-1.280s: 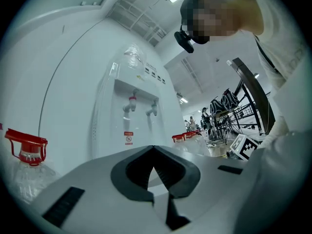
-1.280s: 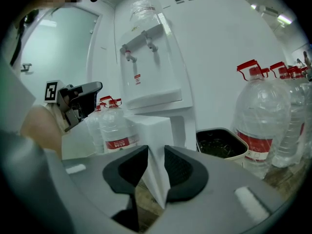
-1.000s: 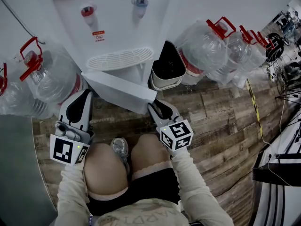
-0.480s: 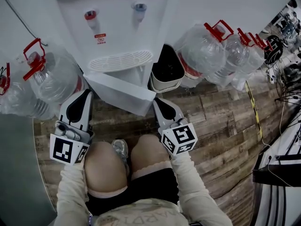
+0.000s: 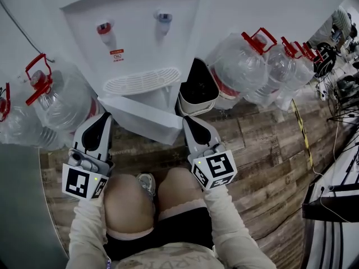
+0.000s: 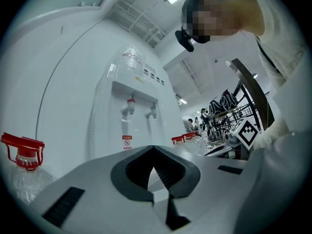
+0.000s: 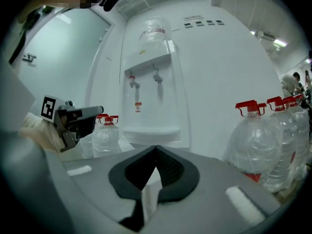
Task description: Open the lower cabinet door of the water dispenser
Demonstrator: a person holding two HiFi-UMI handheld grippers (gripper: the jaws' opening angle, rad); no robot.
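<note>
The white water dispenser (image 5: 134,38) stands against the wall, with a red tap and a blue tap over a grilled drip tray. Below the tray its lower cabinet door (image 5: 140,114) stands swung out toward me. My right gripper (image 5: 188,122) is just off the door's free corner; its jaws are shut with nothing between them (image 7: 156,149). My left gripper (image 5: 104,117) is by the door's left end, level, and also looks shut and empty (image 6: 153,150). The dispenser (image 7: 151,82) fills the middle of the right gripper view.
A black-lined white bin (image 5: 199,86) stands right of the dispenser. Large water bottles with red caps flank it on the left (image 5: 56,100) and right (image 5: 241,63). My knees are just behind the grippers on the wood floor (image 5: 263,144).
My right gripper has risen beside the door's corner. The left gripper has stayed where it was.
</note>
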